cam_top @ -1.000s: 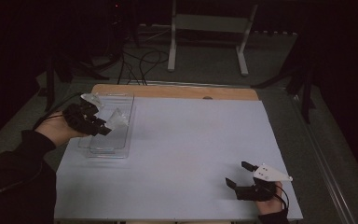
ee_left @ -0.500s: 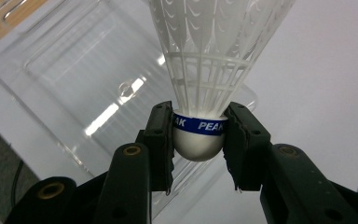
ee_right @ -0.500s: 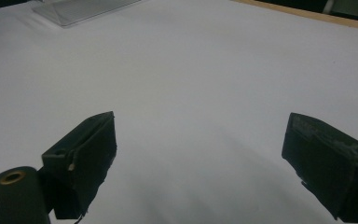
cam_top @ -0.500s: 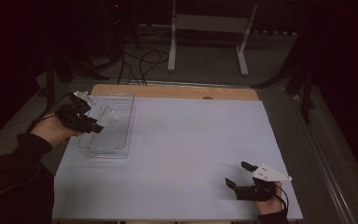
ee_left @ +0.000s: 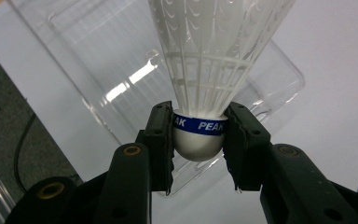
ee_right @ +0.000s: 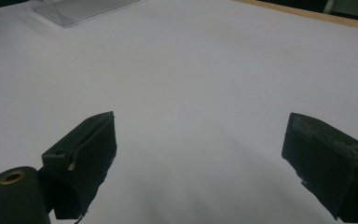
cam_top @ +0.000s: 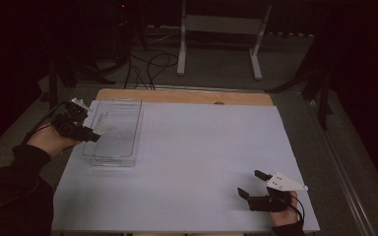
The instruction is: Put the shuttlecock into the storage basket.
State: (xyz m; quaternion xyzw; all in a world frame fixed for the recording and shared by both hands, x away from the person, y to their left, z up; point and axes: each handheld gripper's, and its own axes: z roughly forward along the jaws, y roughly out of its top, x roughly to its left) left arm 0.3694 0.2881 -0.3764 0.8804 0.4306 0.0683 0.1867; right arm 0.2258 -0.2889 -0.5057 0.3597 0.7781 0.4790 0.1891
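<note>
- Clearly, the left gripper [ee_left: 198, 135] was clamped on a white shuttlecock [ee_left: 209, 70]: its two black jaws pressed on either side of the rounded cork base, just at the blue band printed with white letters, and the feathered skirt fanned away from the jaws.
- From the high view, that left gripper [cam_top: 94, 133] sat at the table's left edge, with the shuttlecock [cam_top: 103, 125] poking over the near-left rim of a clear plastic tray [cam_top: 123, 147].
- That see-through tray [ee_left: 98, 60] lay flat on the surface under the shuttlecock, ribbed along its floor and catching bright glints of light.
- Over at the near-right corner, the right gripper [cam_top: 255, 184] rested low over the sheet with its jaws spread wide and nothing between them; its own view showed the two black pads [ee_right: 93, 149] standing well apart over bare white surface.
- A pale sheet [cam_top: 202, 162] covered nearly the whole tabletop, smooth and unmarked, and a strip of the wooden table [cam_top: 187, 96] showed along the far edge.
- Beyond the table the room was dark: a grey floor, a tangle of black cables [cam_top: 150, 66] to the far left, and a white metal stand [cam_top: 219, 39] with two legs behind the table.
- A dark sleeve [cam_top: 10, 191] came in at the lower left.
</note>
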